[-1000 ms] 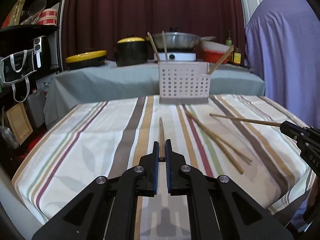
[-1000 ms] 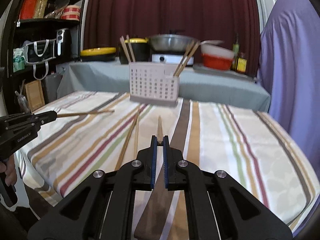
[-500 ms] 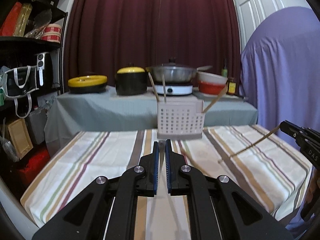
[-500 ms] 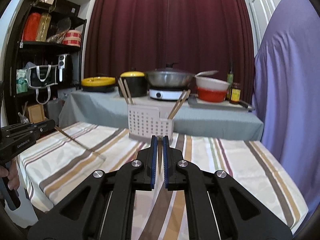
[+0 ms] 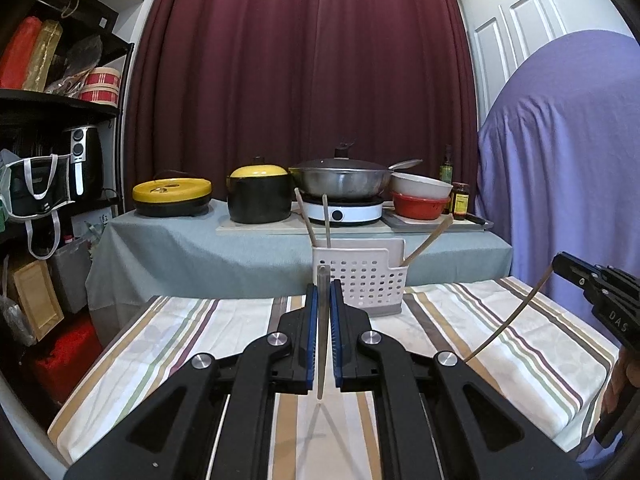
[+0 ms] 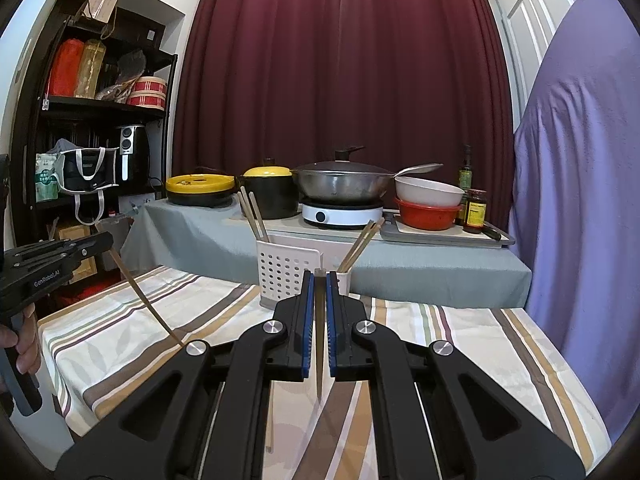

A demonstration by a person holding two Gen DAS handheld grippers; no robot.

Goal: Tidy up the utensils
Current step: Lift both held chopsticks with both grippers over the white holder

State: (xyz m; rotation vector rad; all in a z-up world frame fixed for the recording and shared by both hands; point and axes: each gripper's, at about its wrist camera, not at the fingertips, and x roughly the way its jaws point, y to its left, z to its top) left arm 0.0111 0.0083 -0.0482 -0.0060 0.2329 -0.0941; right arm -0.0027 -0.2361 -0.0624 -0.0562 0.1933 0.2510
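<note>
Now the left gripper [image 5: 323,294] is pinching a thin wooden chopstick [image 5: 321,344] between its blue ridged pads. Its tip is hanging down, in front of the white plastic basket [image 5: 362,282] full of round holes. The right gripper [image 6: 319,294] is squeezing another smooth chopstick [image 6: 319,350] the same way, also just in front of the basket, over the striped tablecloth [image 6: 472,344]. More sticks are standing inside the basket

Ahead of you the striped tabletop [image 5: 224,332] lies open up to the white basket [image 5: 362,280]; its leaning chopsticks [image 5: 310,220] crowd the openings, and the purple drape [image 5: 560,160] hems your right side
</note>
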